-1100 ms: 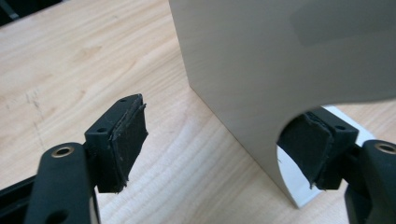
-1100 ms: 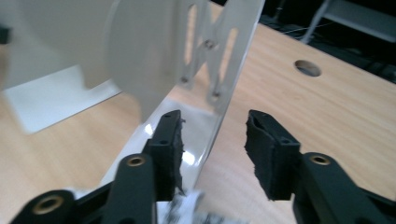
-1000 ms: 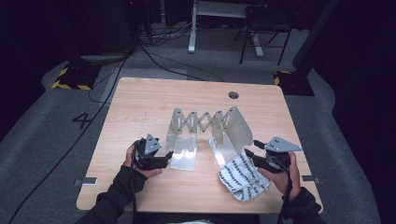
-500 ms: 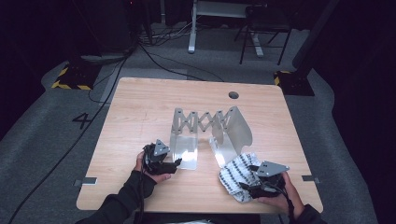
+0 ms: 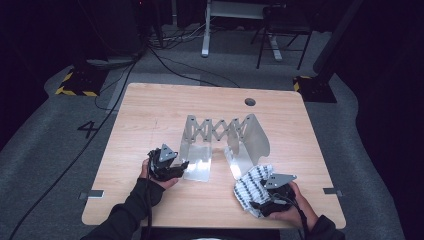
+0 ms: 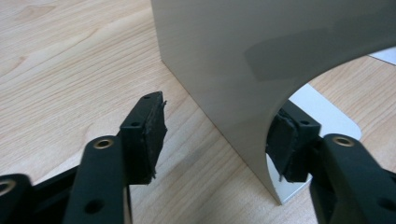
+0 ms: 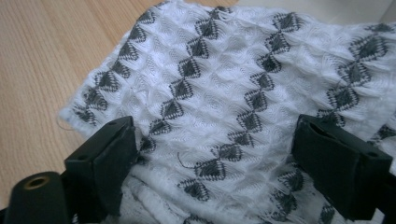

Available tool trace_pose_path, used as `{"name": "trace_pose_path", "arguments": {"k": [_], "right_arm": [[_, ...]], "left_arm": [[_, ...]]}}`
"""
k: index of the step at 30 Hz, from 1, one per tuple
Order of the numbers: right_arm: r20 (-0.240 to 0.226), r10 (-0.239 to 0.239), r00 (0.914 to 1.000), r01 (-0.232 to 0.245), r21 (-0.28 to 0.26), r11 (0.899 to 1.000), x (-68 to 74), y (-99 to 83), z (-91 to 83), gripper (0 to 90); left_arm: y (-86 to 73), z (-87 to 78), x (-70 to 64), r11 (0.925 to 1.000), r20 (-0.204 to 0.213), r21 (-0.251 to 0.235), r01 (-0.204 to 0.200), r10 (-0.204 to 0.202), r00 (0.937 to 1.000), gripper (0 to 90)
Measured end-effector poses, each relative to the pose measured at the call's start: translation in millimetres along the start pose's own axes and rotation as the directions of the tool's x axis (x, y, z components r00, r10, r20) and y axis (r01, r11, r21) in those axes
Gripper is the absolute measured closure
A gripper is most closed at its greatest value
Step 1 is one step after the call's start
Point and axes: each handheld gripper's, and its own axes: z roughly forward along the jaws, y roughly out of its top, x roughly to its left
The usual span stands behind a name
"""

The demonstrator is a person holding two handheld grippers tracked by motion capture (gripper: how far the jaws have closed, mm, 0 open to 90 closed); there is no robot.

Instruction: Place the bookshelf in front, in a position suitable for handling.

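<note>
A folding metal rack with a scissor-link back stands mid-table, a bent plate at each end. My left gripper is at the near edge of the rack's left plate. In the left gripper view it is open, and the upright edge of that plate stands between its jaws without being clamped. A white cloth with black diamonds lies bunched at the foot of the right plate. My right gripper is down on it, open, with the cloth spread between and under its jaws.
The wooden table has a round cable hole at its far right. Cables, a chair base and a desk leg stand on the grey floor beyond the table. The near table edge runs just behind both hands.
My right gripper has moved toward the near edge and down onto the cloth. My left gripper has shifted slightly right, up to the left plate.
</note>
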Motion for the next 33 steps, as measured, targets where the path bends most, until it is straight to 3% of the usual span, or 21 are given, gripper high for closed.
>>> {"name": "trace_pose_path", "arguments": {"k": [2, 5, 8, 12, 17, 20, 24, 27, 30, 33], "right_arm": [[0.004, 0.0, 1.0, 0.0, 0.003, 1.0, 1.1, 2.6, 0.3, 23.3], [-0.008, -0.011, 0.9999, 0.011, -0.004, 1.0, 3.5, 5.7, -1.6, 44.8], [-0.007, -0.017, 0.9998, 0.017, -0.016, 1.0, 4.0, 7.4, -1.2, 60.5], [0.011, -0.029, 0.9995, 0.029, -0.019, 0.999, 5.2, 9.3, -0.2, 72.6], [0.039, -0.074, 0.9965, 0.074, -0.018, 0.997, 8.9, 11.7, -0.7, 76.9], [0.06, -0.065, 0.996, 0.069, -0.062, 0.996, 9.2, 14.6, -6.0, 77.2], [0.119, -0.026, 0.9926, 0.044, -0.159, 0.986, 10.0, 25.4, -18.3, 77.3], [0.182, -0.009, 0.9832, 0.051, -0.223, 0.973, 10.6, 34.9, -28.0, 77.4], [0.233, 0.009, 0.9724, 0.057, -0.275, 0.96, 10.0, 41.8, -37.2, 77.4], [0.275, 0.018, 0.9613, 0.072, -0.312, 0.948, 9.8, 47.4, -44.4, 77.4]], "left_arm": [[0.0, 1.1, -0.4, 1.0, 0.021, 0.008, -0.006, 0.005, 0.9998, 52.6], [-0.3, 1.1, -0.8, 0.9997, 0.051, 0.014, -0.02, 0.019, 0.9985, 61.4], [-0.4, 0.9, -0.1, 0.9994, 0.07, 0.014, -0.031, 0.03, 0.9971, 67.1], [-0.5, 1.7, 1.0, 0.9996, 0.081, 0.016, -0.025, 0.024, 0.9964, 69.0], [-1.0, 2.0, 2.6, 0.9998, 0.079, 0.013, -0.014, 0.013, 0.9968, 69.9], [-0.8, 2.7, 4.9, 1.0, 0.039, 0.002, 0.006, -0.006, 0.9992, 53.2], [5.0, 0.0, 6.0, 0.9992, 0.026, -0.039, 0.007, -0.006, 0.9996, 45.3], [10.5, -1.4, 6.1, 0.9974, 0.024, -0.068, 0.023, -0.021, 0.9995, 44.1], [12.9, -0.8, 7.3, 0.9969, 0.01, -0.078, 0.013, -0.012, 0.9999, 44.3], [14.4, -0.6, 6.8, 0.9976, 0.017, -0.069, 0.003, -0.002, 0.9999, 52.6]]}}
